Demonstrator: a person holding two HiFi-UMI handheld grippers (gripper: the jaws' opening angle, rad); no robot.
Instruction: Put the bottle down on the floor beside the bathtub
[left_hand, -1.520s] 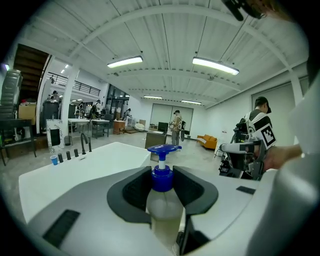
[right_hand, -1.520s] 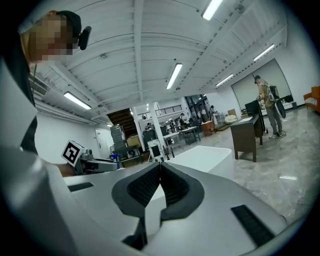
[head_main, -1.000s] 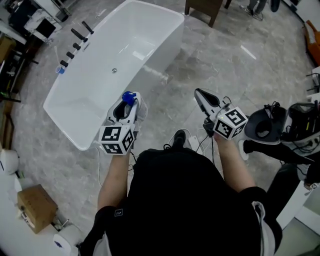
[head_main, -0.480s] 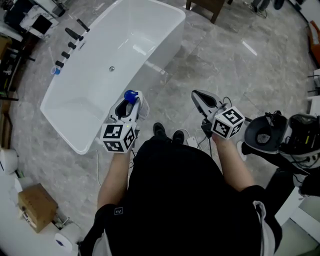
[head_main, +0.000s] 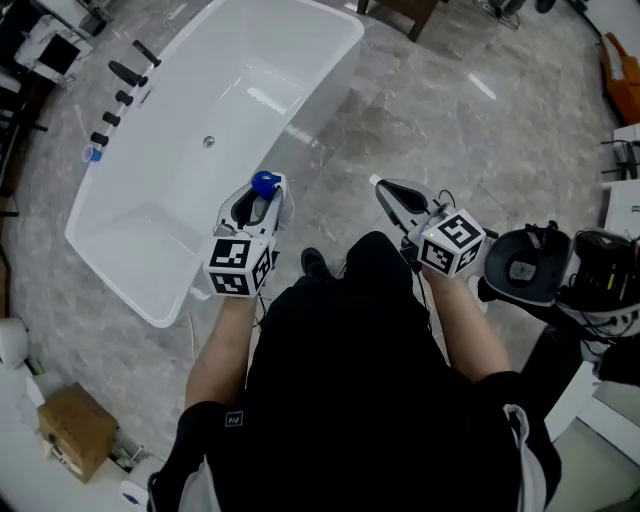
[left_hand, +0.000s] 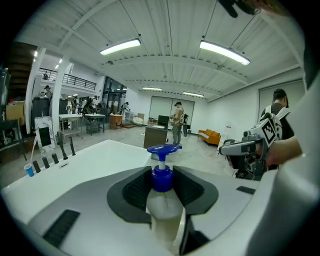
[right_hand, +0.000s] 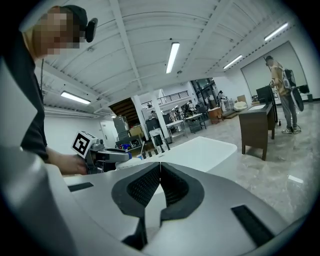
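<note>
Since a second ago the bathtub (head_main: 318, 120) has slid toward the left of the head view and both claws sit a little higher in it, so the person seems to have shifted along the tub's side while carrying on. At this moment the left claw (head_main: 262, 196) is pinching the bottle (left_hand: 162, 176): in the left gripper view the dark pads press on either side of its blue collar and pale shoulder, and the blue pump head pokes out past the jaw tips. From the head view the bottle hangs in the air by the near long side of the bathtub, over the edge where tub meets floor (head_main: 430, 110), and clearly not resting on anything. The right claw (head_main: 383, 188) is held out in front of the person, well apart from the left one, its jaws pressed together with nothing between them. As for progress, I judge the carrying part nearly done: the bottle is already beside the tub, but the setting down has not begun. What is left is to lower it to the grey marbled floor just beside the tub wall, stand it there, and spread the left jaws to let it go.
</note>
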